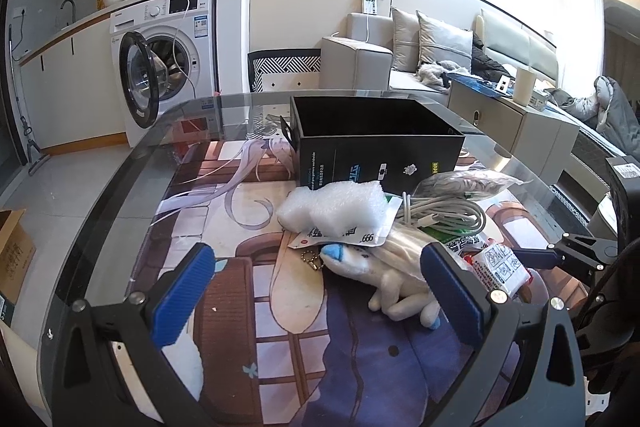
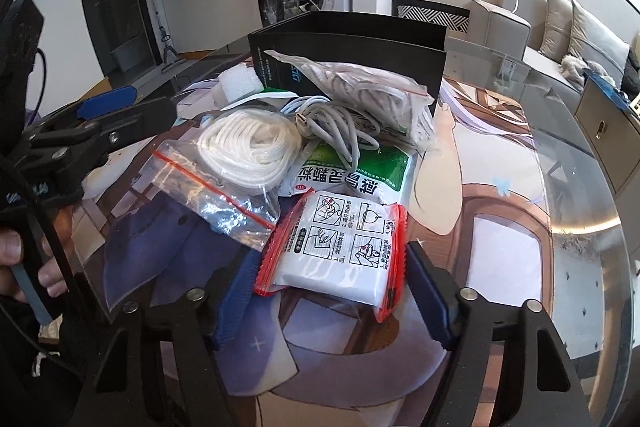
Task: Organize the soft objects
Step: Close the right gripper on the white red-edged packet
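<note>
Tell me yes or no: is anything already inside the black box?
Cannot tell: the black box stands open, but only bare inner walls show and its floor is hidden.

A black box (image 1: 376,131), a white plush toy (image 1: 384,267) with blue tips, a red-edged white packet (image 2: 340,251), blue-padded jaws.

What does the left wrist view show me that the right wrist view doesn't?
Only the left wrist view: the white plush toy with its bead chain, the black box's open top, and a cardboard box on the floor.
Only the right wrist view: the right gripper straddling the red-edged packet, a pad at each side, and a hand holding the left gripper.
Both: the black box, grey cable, white foam and the packet.
</note>
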`<act>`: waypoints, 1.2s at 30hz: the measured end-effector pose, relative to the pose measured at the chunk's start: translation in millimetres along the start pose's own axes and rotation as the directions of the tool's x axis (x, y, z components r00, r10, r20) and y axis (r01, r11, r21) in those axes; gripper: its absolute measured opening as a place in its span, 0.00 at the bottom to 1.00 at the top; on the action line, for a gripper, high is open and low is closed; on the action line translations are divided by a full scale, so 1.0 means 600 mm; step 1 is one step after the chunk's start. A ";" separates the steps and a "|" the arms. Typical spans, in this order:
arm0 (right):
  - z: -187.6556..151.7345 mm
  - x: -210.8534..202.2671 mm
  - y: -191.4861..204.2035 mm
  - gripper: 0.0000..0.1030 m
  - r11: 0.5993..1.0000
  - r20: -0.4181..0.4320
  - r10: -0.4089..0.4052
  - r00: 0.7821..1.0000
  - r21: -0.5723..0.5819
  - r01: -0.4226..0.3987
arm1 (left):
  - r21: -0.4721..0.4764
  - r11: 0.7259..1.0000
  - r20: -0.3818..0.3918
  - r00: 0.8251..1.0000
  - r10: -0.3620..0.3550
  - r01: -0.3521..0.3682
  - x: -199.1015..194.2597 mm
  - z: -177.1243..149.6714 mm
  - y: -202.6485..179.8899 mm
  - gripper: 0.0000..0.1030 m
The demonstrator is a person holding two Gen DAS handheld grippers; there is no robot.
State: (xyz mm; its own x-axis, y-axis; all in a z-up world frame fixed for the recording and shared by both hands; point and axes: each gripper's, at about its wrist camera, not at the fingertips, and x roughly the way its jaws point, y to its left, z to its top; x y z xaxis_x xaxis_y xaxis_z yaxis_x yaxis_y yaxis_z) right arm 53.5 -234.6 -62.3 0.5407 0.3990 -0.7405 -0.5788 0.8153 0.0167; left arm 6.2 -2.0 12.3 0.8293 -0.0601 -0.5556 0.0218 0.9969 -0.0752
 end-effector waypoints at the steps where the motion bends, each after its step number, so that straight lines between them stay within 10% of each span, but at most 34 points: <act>1: -0.002 -0.002 0.000 0.68 1.000 0.003 0.000 1.000 -0.004 0.000 | 0.001 1.000 0.000 1.000 -0.002 0.002 0.000 0.000 -0.001 1.00; 9: -0.015 -0.019 -0.007 0.55 1.000 0.025 -0.007 1.000 -0.018 0.007 | 0.007 1.000 0.003 1.000 -0.004 0.004 -0.002 0.002 -0.006 1.00; 36: 0.028 -0.099 -0.044 0.54 1.000 0.188 -0.004 0.982 0.030 -0.002 | -0.015 0.997 -0.093 0.992 -0.083 0.082 0.073 0.060 0.040 1.00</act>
State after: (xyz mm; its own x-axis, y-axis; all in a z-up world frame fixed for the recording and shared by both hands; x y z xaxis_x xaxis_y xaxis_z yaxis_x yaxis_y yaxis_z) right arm 47.1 -272.5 -7.6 0.6479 0.4676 -0.6012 -0.5613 0.8267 0.0381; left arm 63.0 21.0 15.8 0.7692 -0.1470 -0.6218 0.0813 0.9878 -0.1329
